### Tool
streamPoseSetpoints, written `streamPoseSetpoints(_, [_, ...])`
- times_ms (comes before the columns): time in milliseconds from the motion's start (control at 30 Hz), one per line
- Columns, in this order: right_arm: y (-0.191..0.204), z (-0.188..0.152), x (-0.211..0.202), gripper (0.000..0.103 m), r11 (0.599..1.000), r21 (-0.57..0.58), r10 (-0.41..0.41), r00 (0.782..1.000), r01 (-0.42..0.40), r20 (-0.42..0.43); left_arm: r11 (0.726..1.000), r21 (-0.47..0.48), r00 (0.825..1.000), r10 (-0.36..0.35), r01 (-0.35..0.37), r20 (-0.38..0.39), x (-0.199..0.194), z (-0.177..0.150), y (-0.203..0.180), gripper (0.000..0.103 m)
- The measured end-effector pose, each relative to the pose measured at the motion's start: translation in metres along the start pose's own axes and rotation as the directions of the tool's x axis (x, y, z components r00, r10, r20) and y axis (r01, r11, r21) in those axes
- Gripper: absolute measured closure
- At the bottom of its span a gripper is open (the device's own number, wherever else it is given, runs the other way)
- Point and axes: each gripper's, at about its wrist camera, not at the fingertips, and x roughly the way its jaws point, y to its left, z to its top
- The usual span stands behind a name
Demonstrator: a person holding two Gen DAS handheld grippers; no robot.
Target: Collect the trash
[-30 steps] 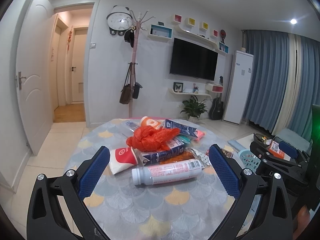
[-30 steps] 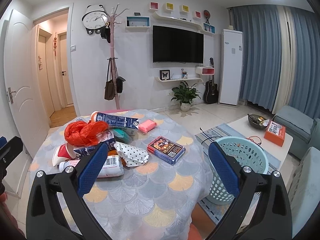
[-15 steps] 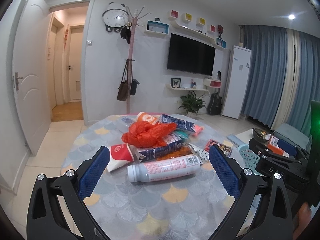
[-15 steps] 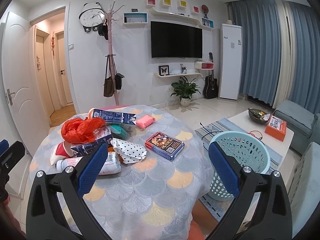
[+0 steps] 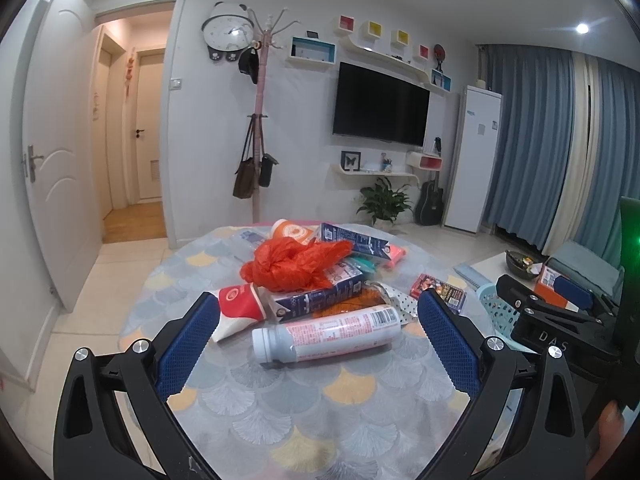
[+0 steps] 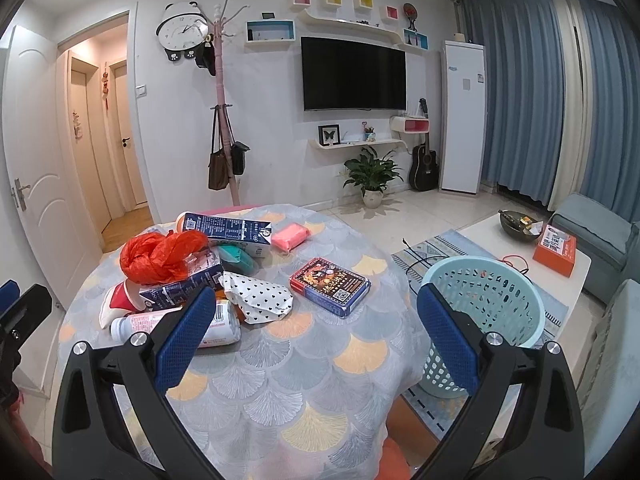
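A pile of trash lies on a round table: a white and pink bottle on its side at the front, a red paper cup, an orange plastic bag on blue cartons. In the right wrist view I see the bag, a polka-dot wrapper, a card box, a pink packet. My left gripper is open, hovering just in front of the bottle. My right gripper is open and empty above the table's near side. A light blue basket stands right of the table.
A low white table with an orange box and a dark bowl stands right of the basket, a grey sofa beyond. A door, coat rack, TV and plant are along the far wall.
Both grippers have risen and eased slightly closer to the trash pile; the bottle now sits lower between the left fingers. Nothing on the table has moved. Both stay open.
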Motion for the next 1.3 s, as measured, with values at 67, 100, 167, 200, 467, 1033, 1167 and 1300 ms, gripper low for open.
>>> streamPoseSetpoints(67, [0.000,0.000,0.001,0.008,1.000,0.000,-0.001,1.000,0.001,-0.002,1.000,-0.003,1.000,0.004,-0.004,-0.005,0.001,-0.001,0.001,0.008])
streamPoseSetpoints(100, [0.000,0.000,0.002,0.008,1.000,-0.001,-0.003,1.000,0.003,-0.003,1.000,-0.007,1.000,0.005,-0.005,-0.008,0.002,-0.001,0.003,0.008])
streamPoseSetpoints(167, [0.000,0.000,0.004,0.008,1.000,-0.003,0.001,1.000,-0.001,-0.008,1.000,-0.016,1.000,0.010,-0.011,-0.017,0.005,-0.003,0.007,0.008])
streamPoseSetpoints(200, [0.000,0.000,0.004,0.008,1.000,-0.005,0.006,1.000,-0.006,-0.010,1.000,-0.020,1.000,0.013,-0.013,-0.026,0.007,-0.003,0.010,0.008])
streamPoseSetpoints(467, [0.007,-0.001,0.022,0.008,0.999,-0.035,0.016,0.999,-0.017,-0.038,0.997,-0.071,0.996,0.009,-0.016,-0.094,0.041,0.000,0.042,0.008])
streamPoseSetpoints(1033, [-0.019,-0.006,0.095,0.033,0.993,0.054,0.113,0.970,-0.104,-0.217,0.985,-0.109,0.921,-0.164,0.133,-0.354,0.197,0.035,0.086,0.014])
streamPoseSetpoints(1167, [-0.028,-0.002,0.110,0.033,0.997,0.040,0.079,0.971,-0.071,-0.227,0.982,-0.143,0.899,-0.174,0.126,-0.401,0.221,0.031,0.087,0.022])
streamPoseSetpoints(1300, [-0.036,0.006,0.137,0.032,0.998,0.001,0.068,0.962,-0.070,-0.263,0.981,-0.149,0.887,-0.174,0.121,-0.428,0.236,0.027,0.083,0.026])
